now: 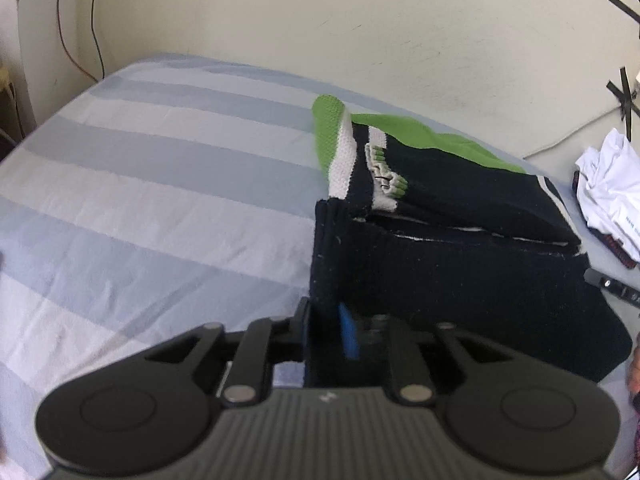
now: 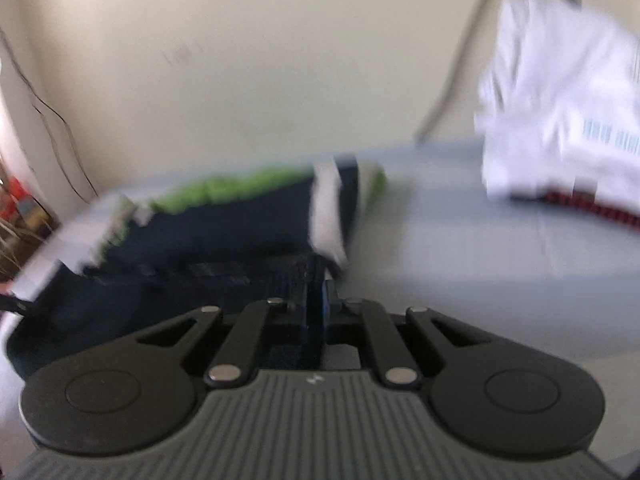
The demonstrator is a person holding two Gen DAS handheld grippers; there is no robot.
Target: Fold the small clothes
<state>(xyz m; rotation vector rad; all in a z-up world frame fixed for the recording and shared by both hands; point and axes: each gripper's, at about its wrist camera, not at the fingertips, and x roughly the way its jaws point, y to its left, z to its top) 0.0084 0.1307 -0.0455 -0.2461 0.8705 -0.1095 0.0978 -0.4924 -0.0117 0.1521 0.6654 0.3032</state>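
Navy knit filled most of the left wrist view: a dark sweater (image 1: 460,280) with green and white bands lay on the striped bedsheet (image 1: 160,200), partly folded, its upper layers stacked flat toward the wall (image 1: 360,40) and a green-and-white cuff sticking up at the stack's left end. The left gripper (image 1: 344,336) held the near left corner of the sweater; its jaws were pinched on a thick fold of the navy fabric, which rose as a lifted edge straight from the fingers. To the right of the sweater, a crumpled white garment (image 1: 612,200) with a dark red trim sat unfolded on the sheet. A slim black part of the other tool showed at the sweater's right edge.

From the right wrist, the picture was smeared by motion. The right gripper (image 2: 318,308) had its jaws closed tight on the sweater (image 2: 180,248) at its near right corner, just below a white band. The green part lay beyond, toward the wall. The white garment (image 2: 560,112) appeared up and to the right of the sweater, apart from it.

By my reading, the sweater was midway through folding: at least one fold was laid, and both near corners were gripped for another fold. The white garment had not been started.
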